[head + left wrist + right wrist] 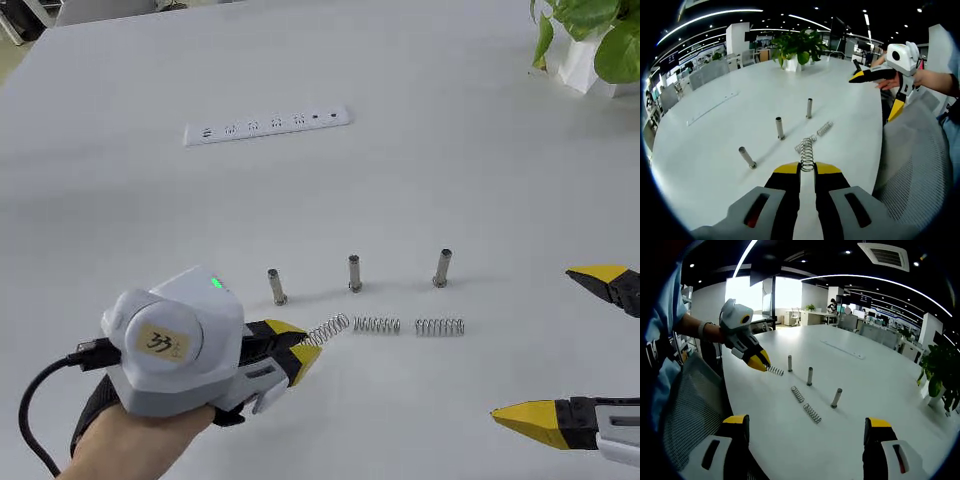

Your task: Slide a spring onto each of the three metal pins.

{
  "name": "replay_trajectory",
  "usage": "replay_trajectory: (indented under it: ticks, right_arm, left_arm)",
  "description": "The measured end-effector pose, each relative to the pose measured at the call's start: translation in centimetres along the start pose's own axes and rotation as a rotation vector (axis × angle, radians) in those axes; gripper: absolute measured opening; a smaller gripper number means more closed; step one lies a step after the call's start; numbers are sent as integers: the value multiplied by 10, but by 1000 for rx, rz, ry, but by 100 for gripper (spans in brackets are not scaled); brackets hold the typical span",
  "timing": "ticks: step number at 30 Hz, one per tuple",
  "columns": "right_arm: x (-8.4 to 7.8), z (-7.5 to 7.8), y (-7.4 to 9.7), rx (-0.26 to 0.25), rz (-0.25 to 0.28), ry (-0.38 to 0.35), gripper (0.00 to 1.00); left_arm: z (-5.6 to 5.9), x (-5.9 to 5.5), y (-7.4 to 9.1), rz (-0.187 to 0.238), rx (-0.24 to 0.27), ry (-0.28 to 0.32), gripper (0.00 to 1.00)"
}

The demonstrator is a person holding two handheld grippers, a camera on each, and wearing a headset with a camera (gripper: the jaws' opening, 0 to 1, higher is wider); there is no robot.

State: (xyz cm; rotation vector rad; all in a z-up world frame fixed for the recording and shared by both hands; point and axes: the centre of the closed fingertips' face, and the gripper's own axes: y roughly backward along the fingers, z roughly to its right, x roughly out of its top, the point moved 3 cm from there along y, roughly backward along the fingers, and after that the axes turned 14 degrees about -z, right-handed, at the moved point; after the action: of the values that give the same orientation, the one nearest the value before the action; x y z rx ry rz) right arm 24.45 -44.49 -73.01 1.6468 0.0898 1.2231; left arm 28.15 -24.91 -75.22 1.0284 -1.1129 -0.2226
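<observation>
Because your left gripper [300,352] is closed on only the near end of a spring [330,328], most of the coil sticks out free, just beside the left pin [277,287]. The likely trouble is that the coil flexes or swings as you lift it. Its open end could then miss the pin top or tip the upright pin over. Too hard a squeeze may crush the end turns, and too light a one may let the spring flick away. The other two springs [377,324] lie flat on the table [420,180] before the bare middle pin [354,273] and right pin [442,268], where a sweep could roll them. Your right gripper [530,342] hangs wide open and empty, well apart, too far off to steady anything.
</observation>
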Motion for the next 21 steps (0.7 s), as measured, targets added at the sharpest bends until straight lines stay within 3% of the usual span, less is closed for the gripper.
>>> replay_trajectory:
  ticks: [7, 15, 21]
  right_arm:
    - [16, -4, -1, 52, 44, -5, 89]
    - [31, -11, -12, 93, 49, 37, 82]
    - [45, -20, -20, 152, 87, 19, 74]
  left_arm:
    - [13, 10, 3, 46, -12, -12, 7]
    - [20, 13, 6, 76, -28, -21, 7]
    - [23, 17, 10, 101, -34, -35, 7]
